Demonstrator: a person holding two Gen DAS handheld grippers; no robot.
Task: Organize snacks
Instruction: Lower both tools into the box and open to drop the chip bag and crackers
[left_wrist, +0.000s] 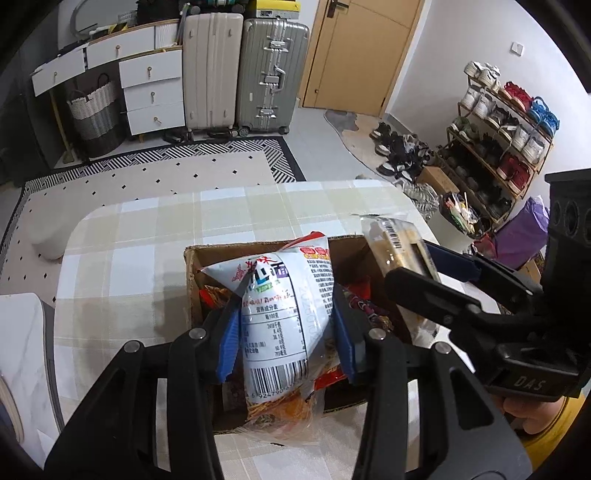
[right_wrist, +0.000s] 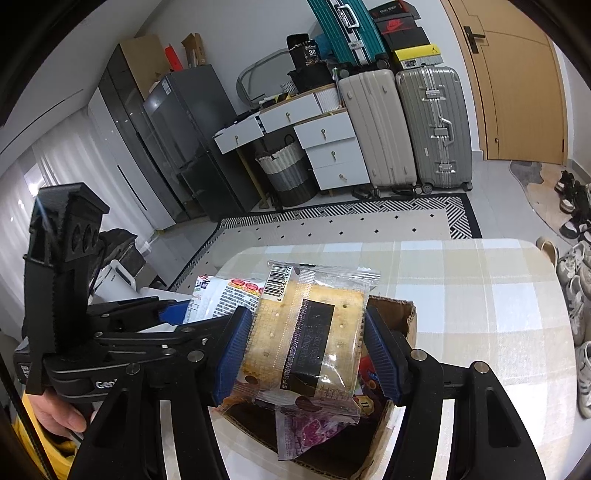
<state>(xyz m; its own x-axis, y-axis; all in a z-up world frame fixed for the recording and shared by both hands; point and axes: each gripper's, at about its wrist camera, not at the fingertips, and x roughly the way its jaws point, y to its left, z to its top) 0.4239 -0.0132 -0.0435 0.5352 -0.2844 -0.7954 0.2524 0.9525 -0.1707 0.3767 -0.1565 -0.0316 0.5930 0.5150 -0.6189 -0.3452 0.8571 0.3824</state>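
My left gripper (left_wrist: 284, 325) is shut on a white snack bag (left_wrist: 280, 317) with a printed nutrition table and a barcode; its blue pads pinch the bag's sides over an open cardboard box (left_wrist: 192, 273) that holds several red and orange packets. My right gripper (right_wrist: 306, 350) is shut on a clear-wrapped cracker pack (right_wrist: 306, 332) with a black label, held above the same cardboard box (right_wrist: 406, 317). In the left wrist view the right gripper (left_wrist: 432, 266) and its cracker pack (left_wrist: 399, 243) hang at the box's right side. The white bag (right_wrist: 221, 295) shows behind the crackers.
The box sits on a table with a beige checked cloth (left_wrist: 122, 258). A purple-printed packet (right_wrist: 314, 428) lies in the box under the crackers. Beyond the table are a patterned rug (left_wrist: 147, 177), suitcases (left_wrist: 243, 70), a drawer unit (left_wrist: 151, 88) and a shoe rack (left_wrist: 506, 136).
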